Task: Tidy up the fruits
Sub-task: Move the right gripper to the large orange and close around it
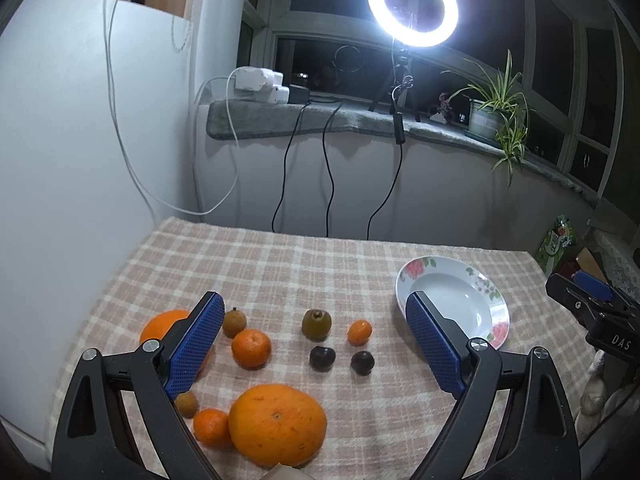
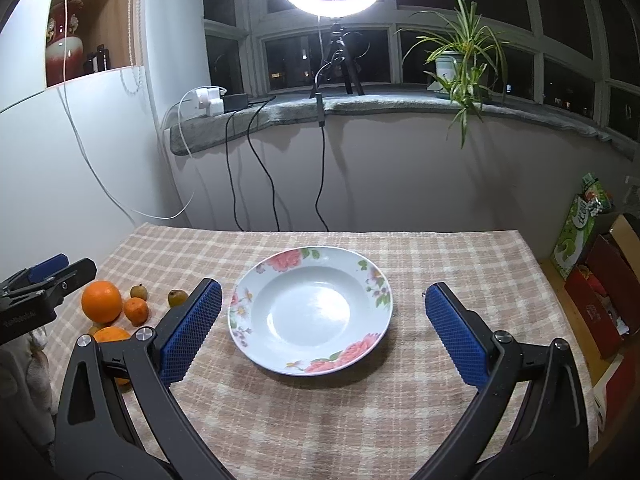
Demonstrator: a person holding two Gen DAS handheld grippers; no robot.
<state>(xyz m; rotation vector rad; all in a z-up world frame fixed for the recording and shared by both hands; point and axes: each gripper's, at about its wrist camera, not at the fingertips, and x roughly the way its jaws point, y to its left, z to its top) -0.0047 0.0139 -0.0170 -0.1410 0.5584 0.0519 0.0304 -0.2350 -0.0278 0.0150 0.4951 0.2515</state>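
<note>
Fruits (image 1: pixel 276 424) loose — plate (image 2: pixel 380 280) (floral) bare

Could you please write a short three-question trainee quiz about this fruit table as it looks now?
1. True or false: the floral plate already holds fruit.
2. How many dark round fruits lie near the kiwi?
3. Which is open: A) only the left gripper, B) only the right gripper, C) both?

Key: 1 false, it is empty. 2 two. 3 C, both sets of fingers are spread with nothing between them.
</note>
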